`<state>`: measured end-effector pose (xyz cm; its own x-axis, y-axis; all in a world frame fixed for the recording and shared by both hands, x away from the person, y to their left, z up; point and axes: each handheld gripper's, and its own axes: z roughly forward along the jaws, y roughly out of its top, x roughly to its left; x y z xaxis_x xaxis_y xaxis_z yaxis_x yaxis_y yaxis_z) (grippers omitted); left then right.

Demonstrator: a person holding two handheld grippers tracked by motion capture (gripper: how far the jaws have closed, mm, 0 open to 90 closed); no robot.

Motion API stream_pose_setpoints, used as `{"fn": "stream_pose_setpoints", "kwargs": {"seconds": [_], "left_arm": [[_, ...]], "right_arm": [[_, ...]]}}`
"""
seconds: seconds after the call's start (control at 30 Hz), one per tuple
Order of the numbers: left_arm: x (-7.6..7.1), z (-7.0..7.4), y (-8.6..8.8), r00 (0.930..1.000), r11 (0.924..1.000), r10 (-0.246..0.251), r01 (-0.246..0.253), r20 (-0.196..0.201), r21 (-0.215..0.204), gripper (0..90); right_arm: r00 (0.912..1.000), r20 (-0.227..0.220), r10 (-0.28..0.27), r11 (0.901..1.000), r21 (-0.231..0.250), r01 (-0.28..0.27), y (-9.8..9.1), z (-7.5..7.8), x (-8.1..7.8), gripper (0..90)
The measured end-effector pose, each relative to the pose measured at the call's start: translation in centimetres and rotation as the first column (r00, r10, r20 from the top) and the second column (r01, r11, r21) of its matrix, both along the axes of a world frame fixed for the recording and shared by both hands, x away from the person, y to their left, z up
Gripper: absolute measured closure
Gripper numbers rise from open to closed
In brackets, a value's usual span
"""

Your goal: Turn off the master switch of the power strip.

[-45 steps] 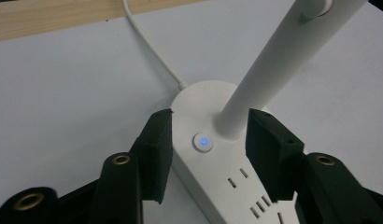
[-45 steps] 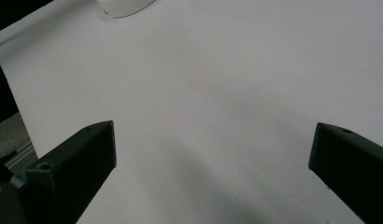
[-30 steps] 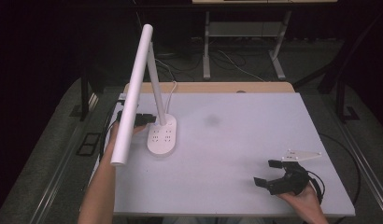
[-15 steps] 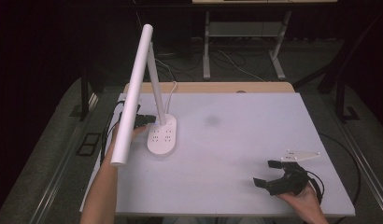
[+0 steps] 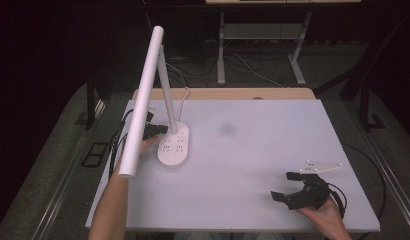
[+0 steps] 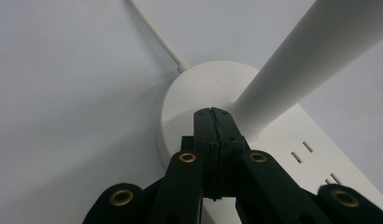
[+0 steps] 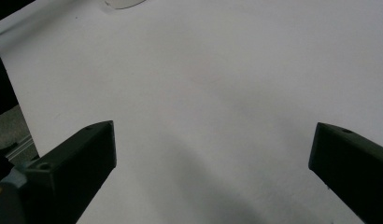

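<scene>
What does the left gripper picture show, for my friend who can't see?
The left gripper, its two black jaws shut together, presses its tip on a white lamp base beside the slanted lamp pole. Plug sockets dot the base.

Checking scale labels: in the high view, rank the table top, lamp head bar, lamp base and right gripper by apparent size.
1. table top
2. lamp head bar, nearer the camera, so likely exaggerated
3. lamp base and right gripper: look alike

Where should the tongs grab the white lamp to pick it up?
Probably the lamp's slanted stem just above the base. It is thin enough for the jaws, while the base is wide and flat. Come from the left, where the left tongs sit closed.
</scene>
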<state>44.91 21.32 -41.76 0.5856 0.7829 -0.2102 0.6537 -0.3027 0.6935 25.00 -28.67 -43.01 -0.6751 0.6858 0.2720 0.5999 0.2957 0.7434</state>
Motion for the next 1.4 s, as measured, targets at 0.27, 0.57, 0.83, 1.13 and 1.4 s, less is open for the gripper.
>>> {"fn": "stream_pose_setpoints", "kwargs": {"seconds": [0.27, 0.57, 0.83, 1.13, 1.4], "left_arm": [[-0.31, -0.32, -0.40, 0.9998, 0.9997, -0.021, 0.021, -0.007, -0.011, 90.0], [-0.09, -0.39, -0.25, 0.9999, 0.9997, 0.008, -0.008, -0.014, -0.024, 90.0], [-0.24, -0.61, -0.16, 0.9979, 0.9963, 0.053, -0.055, -0.036, -0.066, 90.0], [-0.06, -0.75, -0.61, 0.9913, 0.9885, 0.118, -0.123, -0.058, -0.088, 90.0], [-0.12, -1.00, -0.40, 0.9903, 0.9837, 0.126, -0.133, -0.058, -0.121, 90.0]], "right_arm": [[1.0000, -0.002, 0.003, 1.0000, -0.004, -0.003, 0.05, -0.03, 0.03, 0.3], [0.9999, 0.006, 0.009, 1.0000, -0.004, -0.009, 0.08, -0.01, -0.02, 0.3], [0.9999, -0.002, 0.014, 0.9999, -0.004, -0.014, 0.19, 0.05, -0.11, 0.3], [0.9997, -0.004, 0.025, 0.9997, -0.006, -0.025, 0.42, 0.14, -0.32, 0.3], [0.9997, 0.006, 0.024, 0.9997, -0.008, -0.024, 0.23, 0.09, -0.28, 0.3]]}}
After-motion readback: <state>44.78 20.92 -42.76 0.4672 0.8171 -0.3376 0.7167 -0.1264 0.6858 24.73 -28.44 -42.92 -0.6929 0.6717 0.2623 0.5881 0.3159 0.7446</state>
